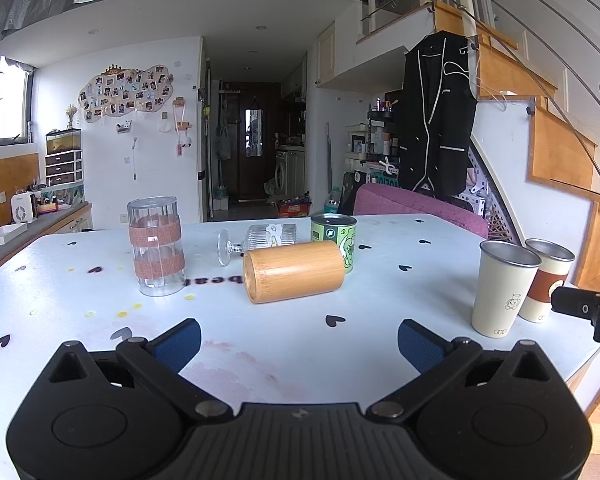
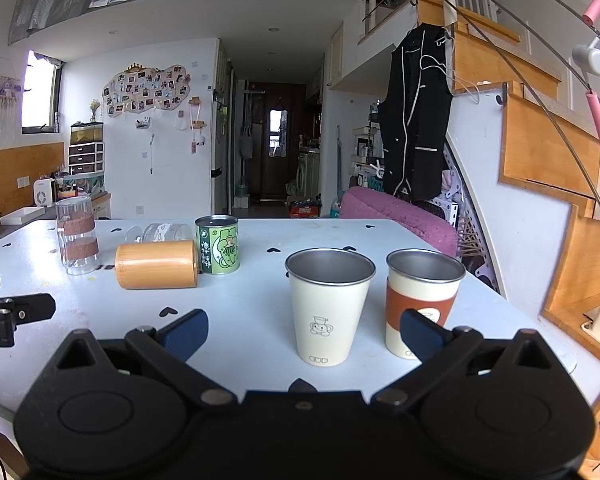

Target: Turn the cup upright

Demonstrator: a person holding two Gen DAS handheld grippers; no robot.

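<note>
Facing a bamboo cup (image 1: 294, 271) lying on its side on the table (image 1: 380, 320), beside the green tin (image 1: 336, 242).

I hold both grippers, left gripper (image 1: 299, 340) and right gripper (image 2: 305, 334), with fingers spread apart and empty. It looks stiff, light and smooth, apt to roll; I'd grip across its round wall.

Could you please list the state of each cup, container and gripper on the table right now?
Bamboo cup: on its side.
Stemmed glass: on its side.
Clear tumbler: standing.
Green can: upright.
Cream cup: upright.
Brown-sleeved cup: upright.
Left gripper: open.
Right gripper: open.
</note>
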